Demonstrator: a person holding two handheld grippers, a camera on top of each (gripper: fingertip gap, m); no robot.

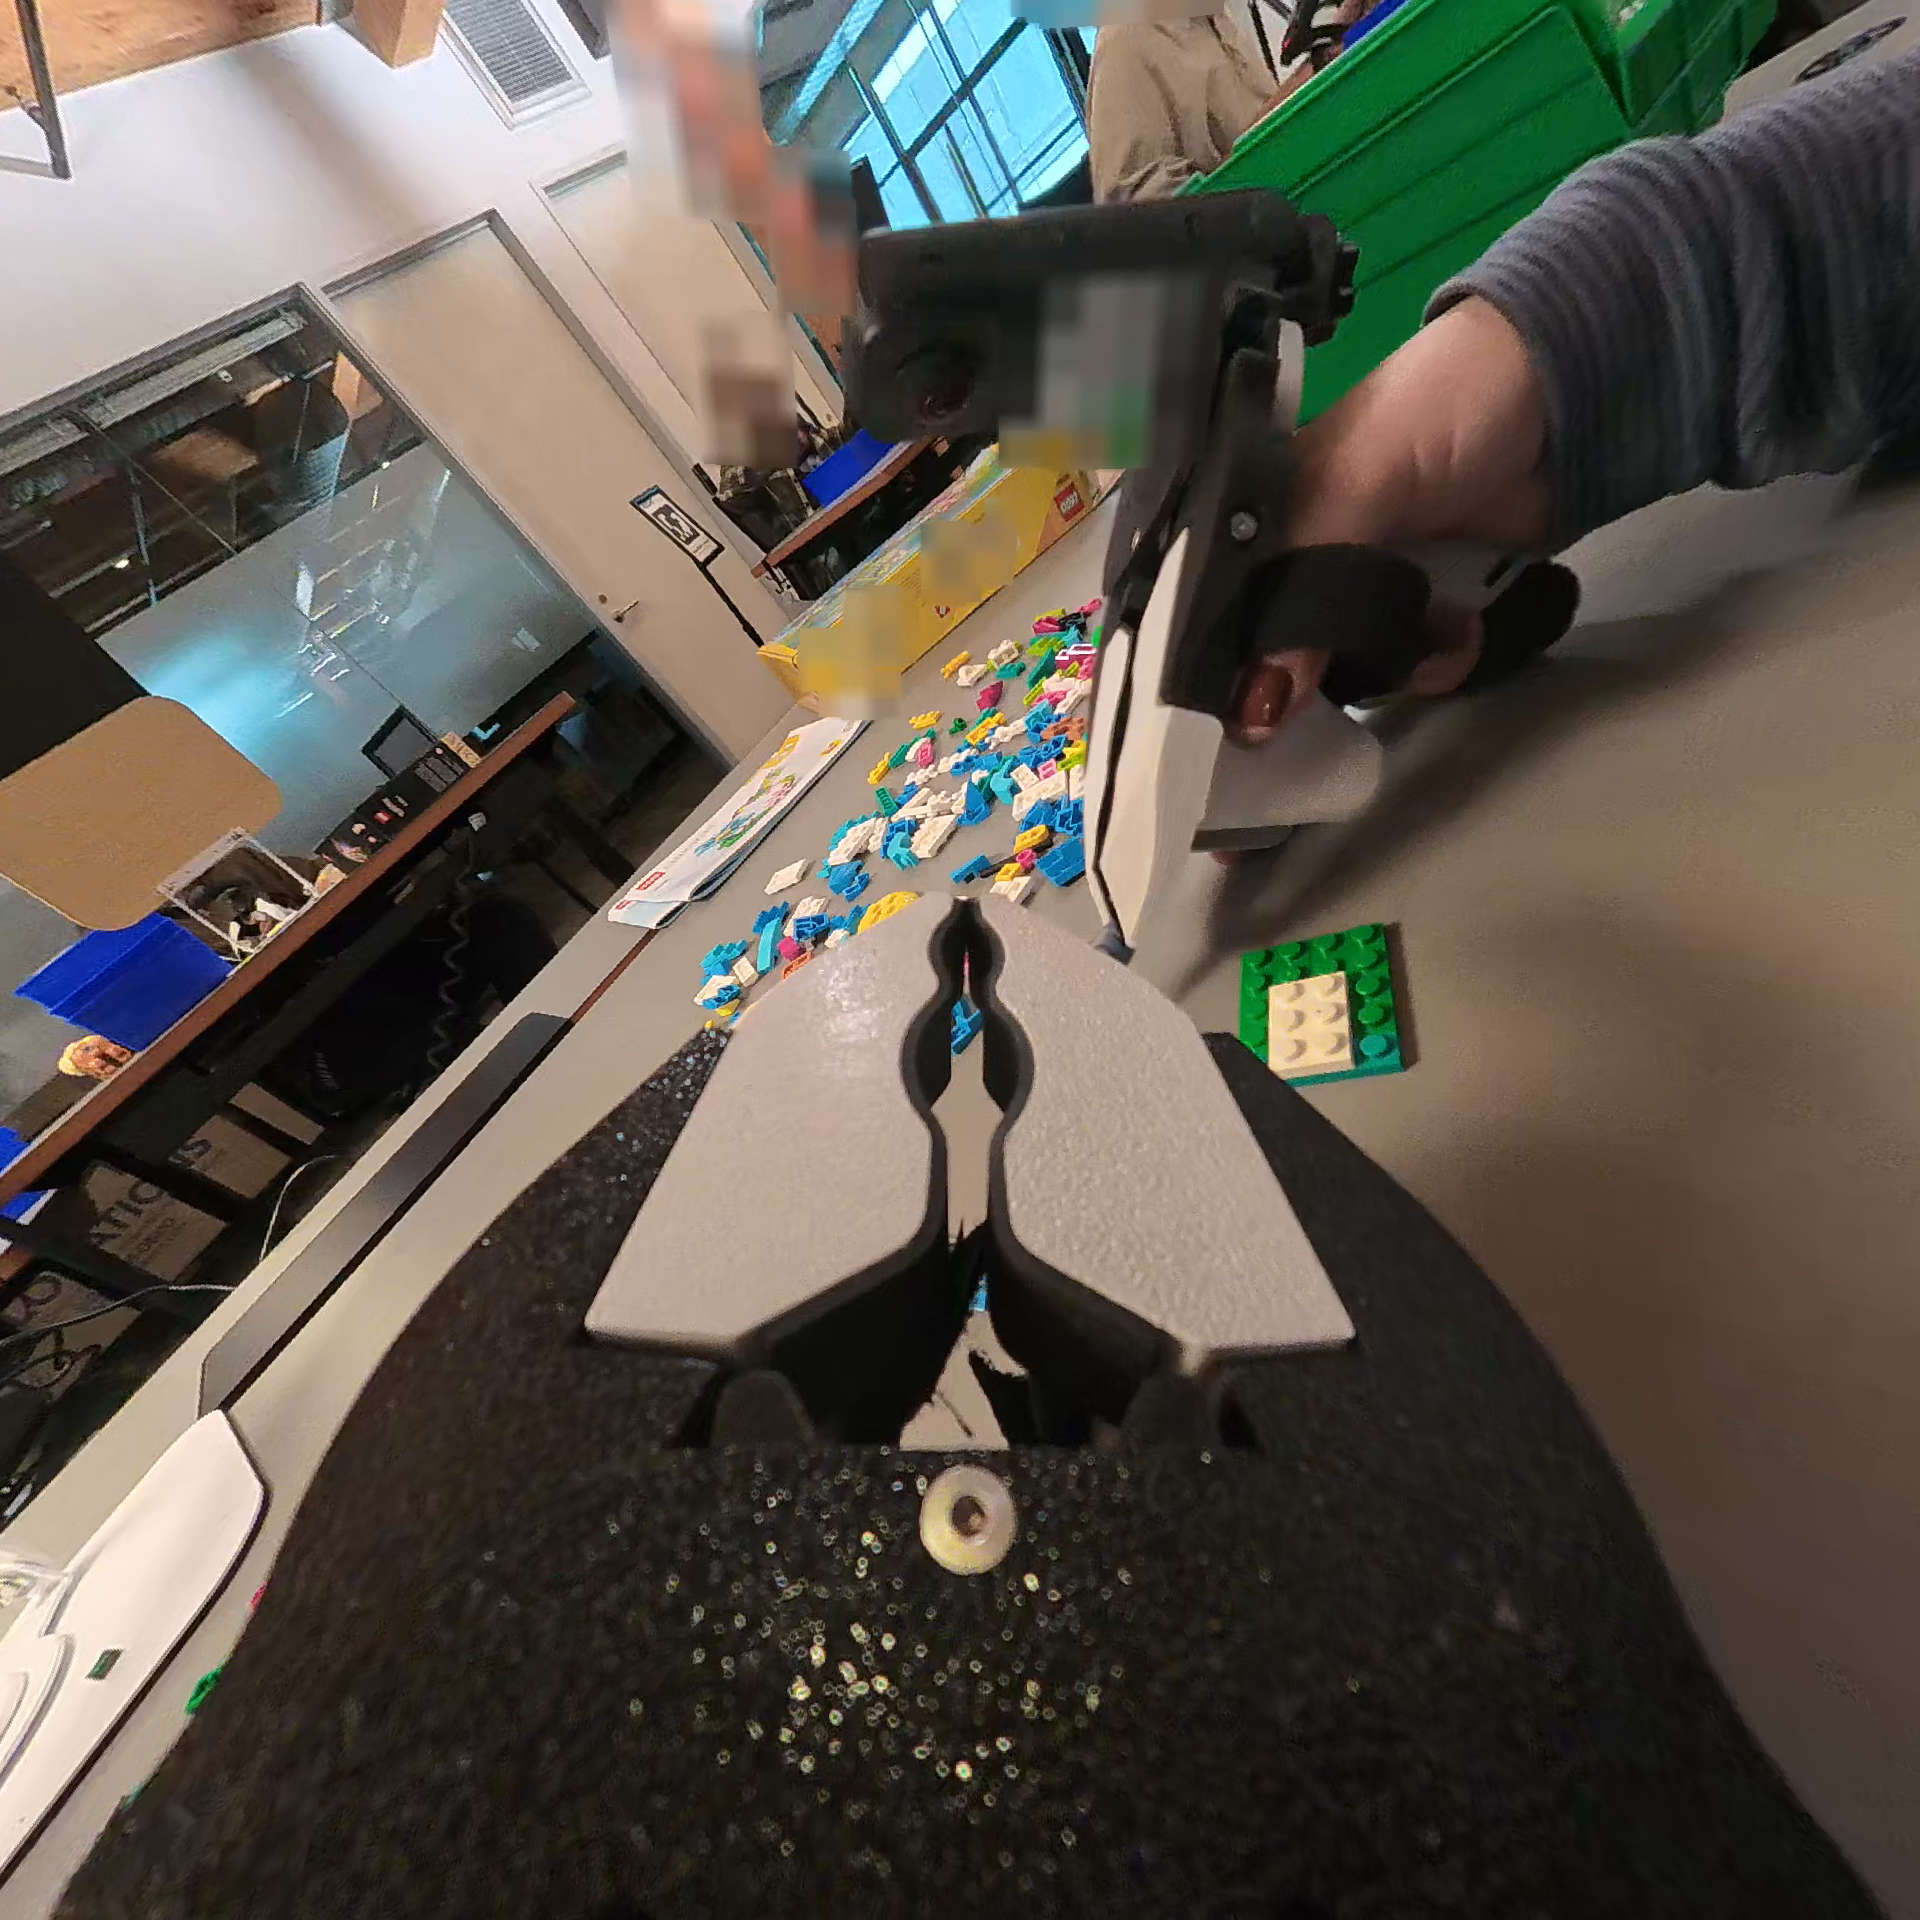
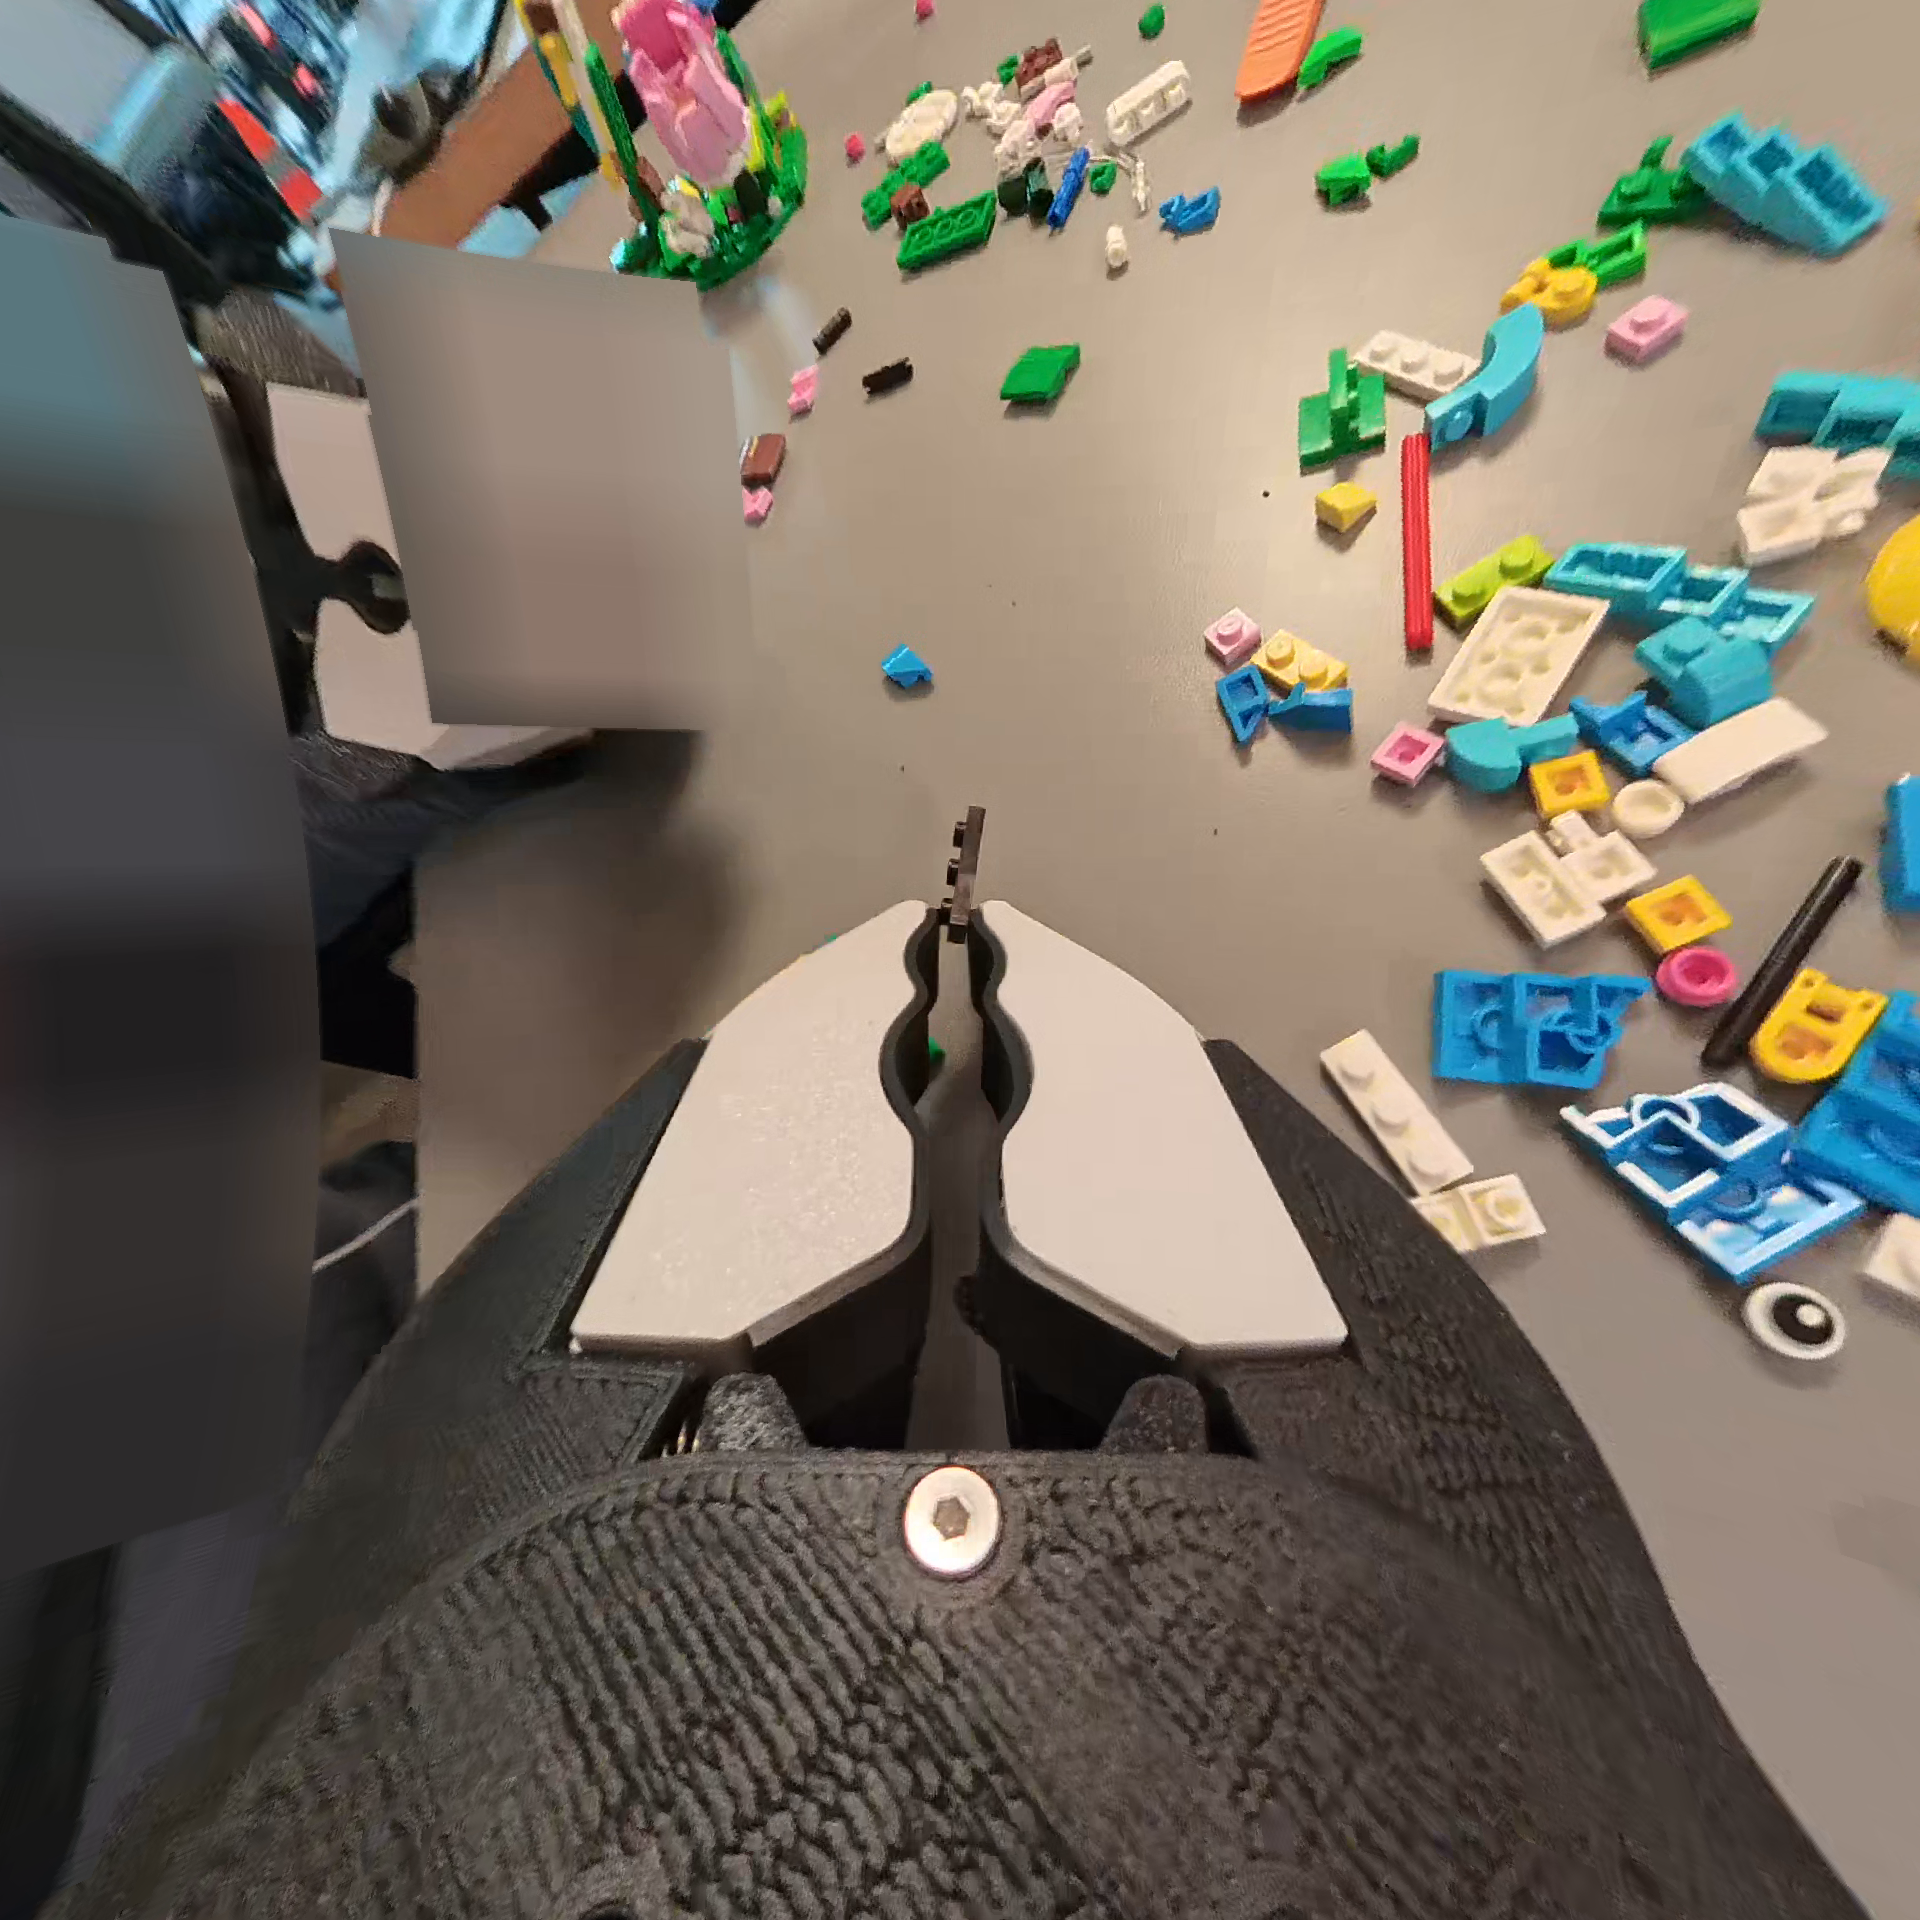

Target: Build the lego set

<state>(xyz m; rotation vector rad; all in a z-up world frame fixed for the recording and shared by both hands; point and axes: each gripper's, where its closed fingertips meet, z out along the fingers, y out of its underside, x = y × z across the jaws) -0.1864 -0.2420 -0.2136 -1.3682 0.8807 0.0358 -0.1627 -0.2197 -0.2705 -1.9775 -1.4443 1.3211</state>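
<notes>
— What is your right gripper (image 2: 961,914) carrying?

— A thin dark plastic studded plate (image 2: 966,868), pinched edge-on at its fingertips and jutting forward. It is light, stiff and slippery; grip its flat faces.

— And the left gripper (image 1: 966,920)?

— Nearly closed, apparently empty; the green studded baseplate (image 1: 1325,1003) lies right of its tips.

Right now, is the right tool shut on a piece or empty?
Shut on a piece: the right tool pinches a small dark plate at its tips, sticking out edge-on.

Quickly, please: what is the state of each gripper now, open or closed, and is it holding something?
Left gripper: closed, nothing clearly held.
Right gripper: closed on a small dark plate, held upright at the fingertips.
</notes>
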